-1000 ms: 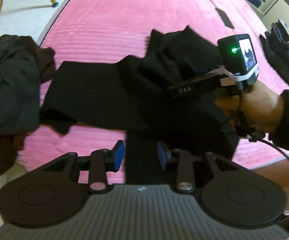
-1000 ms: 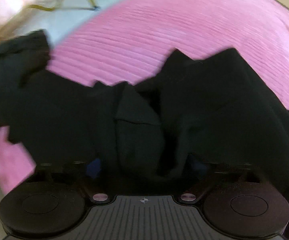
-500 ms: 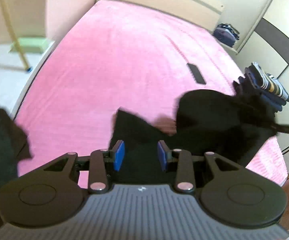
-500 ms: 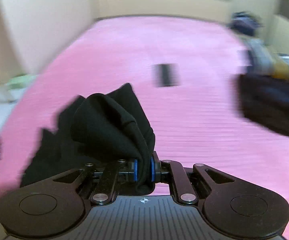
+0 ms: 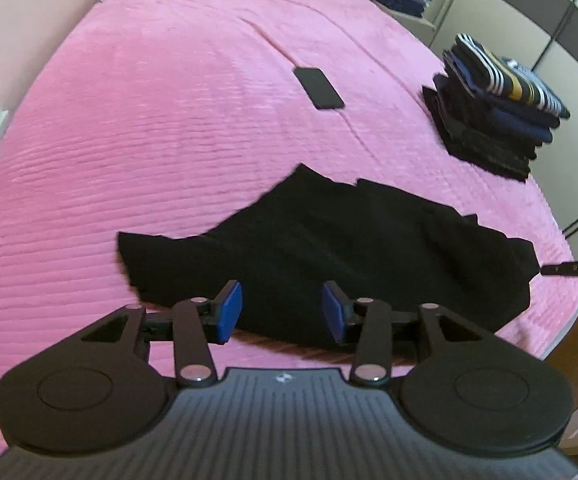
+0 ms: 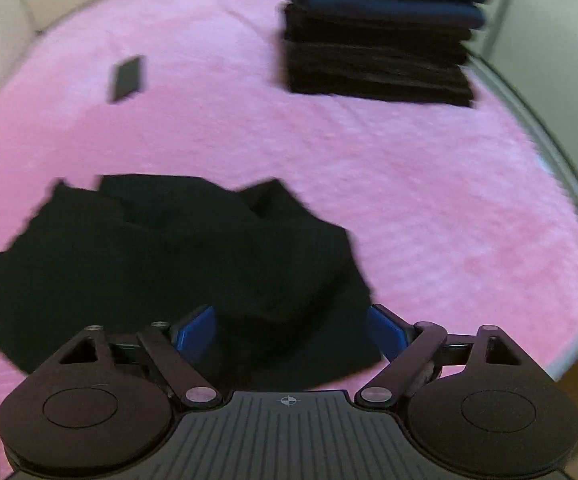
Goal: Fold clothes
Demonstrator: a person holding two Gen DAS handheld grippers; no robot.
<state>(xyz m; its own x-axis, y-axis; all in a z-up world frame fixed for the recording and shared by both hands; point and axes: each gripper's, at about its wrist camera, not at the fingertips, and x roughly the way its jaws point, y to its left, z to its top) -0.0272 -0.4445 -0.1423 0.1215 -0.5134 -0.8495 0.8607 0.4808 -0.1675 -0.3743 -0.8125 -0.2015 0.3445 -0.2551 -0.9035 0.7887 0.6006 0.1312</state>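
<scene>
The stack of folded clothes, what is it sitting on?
The stack rests on the pink bedspread, near its edge by the wardrobe. A striped piece tops it. The bedspread directly beneath is covered.

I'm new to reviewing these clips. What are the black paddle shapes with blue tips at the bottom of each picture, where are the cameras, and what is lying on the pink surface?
No robot arm here: a person holds a two-finger gripper in each hand, and each gripper carries a wide-angle camera looking forward along its fingers. The black shapes are the gripper's own body; the blue tips are its finger pads.

One picture is from the left gripper, the other from the right gripper. Both stand open and hold nothing.

On the pink bedcover lies a crumpled black garment, just ahead of both grippers. Farther back are a flat dark phone-like slab and a stack of folded clothes. The right view is somewhat blurred.
</scene>
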